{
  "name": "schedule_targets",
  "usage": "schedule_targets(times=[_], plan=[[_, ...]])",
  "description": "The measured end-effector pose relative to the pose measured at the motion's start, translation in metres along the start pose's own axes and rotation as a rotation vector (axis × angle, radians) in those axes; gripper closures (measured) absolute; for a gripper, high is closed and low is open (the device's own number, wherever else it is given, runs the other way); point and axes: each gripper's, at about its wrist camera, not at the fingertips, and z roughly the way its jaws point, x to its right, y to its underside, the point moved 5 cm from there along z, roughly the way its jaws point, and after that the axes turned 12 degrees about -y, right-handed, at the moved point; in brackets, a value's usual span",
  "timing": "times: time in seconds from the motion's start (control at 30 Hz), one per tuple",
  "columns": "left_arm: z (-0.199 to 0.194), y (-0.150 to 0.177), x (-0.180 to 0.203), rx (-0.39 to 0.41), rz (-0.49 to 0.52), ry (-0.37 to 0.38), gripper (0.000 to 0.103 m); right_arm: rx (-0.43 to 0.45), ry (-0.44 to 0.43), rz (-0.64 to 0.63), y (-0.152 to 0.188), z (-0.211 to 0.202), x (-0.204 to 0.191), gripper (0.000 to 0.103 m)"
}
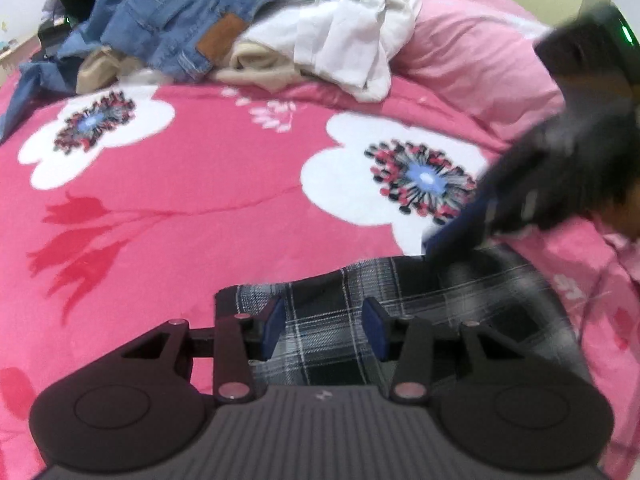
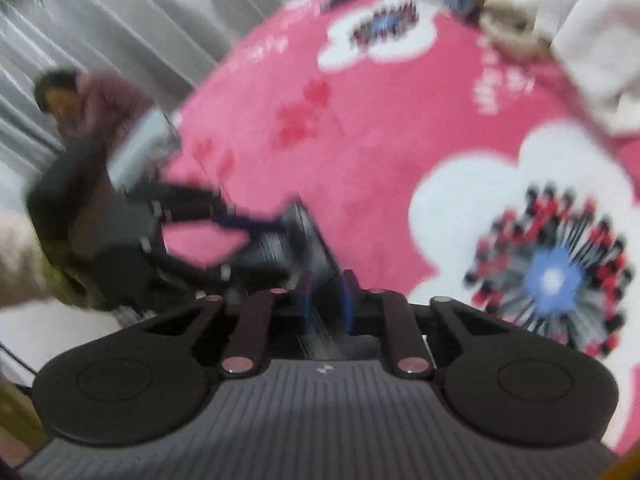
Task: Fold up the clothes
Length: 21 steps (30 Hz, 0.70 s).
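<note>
While the right gripper pinches the limp plaid cloth by its edge, the left gripper hangs half-open over it

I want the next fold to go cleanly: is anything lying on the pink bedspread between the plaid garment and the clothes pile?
Nothing visible does. Beyond the plaid garment the floral bedspread lies bare up to the clothes pile. Only the right gripper reaches in, at the garment's far right edge.

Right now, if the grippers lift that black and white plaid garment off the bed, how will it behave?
The plaid garment will probably go floppy and drape, since it lies flat and creased on the blanket. It looks like thin cloth, so likely light. Unpinched parts may sag and unfold.
</note>
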Motion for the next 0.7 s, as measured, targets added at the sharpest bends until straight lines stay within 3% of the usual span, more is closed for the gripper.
schedule_targets(times=[0.1, 0.17, 0.27, 0.37, 0.43, 0.6, 0.7], plan=[[0.004, -0.003, -0.003, -0.008, -0.033, -0.012, 0.058, 0.017, 0.106, 0.032, 0.016, 0.011, 0.022, 0.092], [-0.001, -0.007, -0.005, -0.010, -0.050, -0.028, 0.060, 0.092, 0.131, 0.060, 0.014, -0.003, 0.019, 0.093], [-0.007, -0.011, -0.007, -0.007, -0.069, -0.040, 0.059, 0.116, 0.208, -0.016, 0.021, -0.028, -0.007, 0.093], [0.005, -0.008, -0.004, -0.055, -0.061, -0.053, 0.056, 0.062, 0.242, -0.043, 0.039, -0.028, -0.019, 0.093], [0.010, -0.006, -0.004, -0.045, -0.072, -0.055, 0.056, -0.011, 0.337, -0.042, 0.054, -0.007, -0.008, 0.093], [-0.021, -0.007, -0.006, -0.029, -0.054, -0.063, 0.057, 0.104, 0.507, -0.052, 0.058, -0.022, -0.033, 0.092], [-0.053, 0.006, -0.006, -0.047, -0.050, -0.028, 0.056, 0.160, 0.533, -0.031, 0.068, -0.036, -0.074, 0.091]])
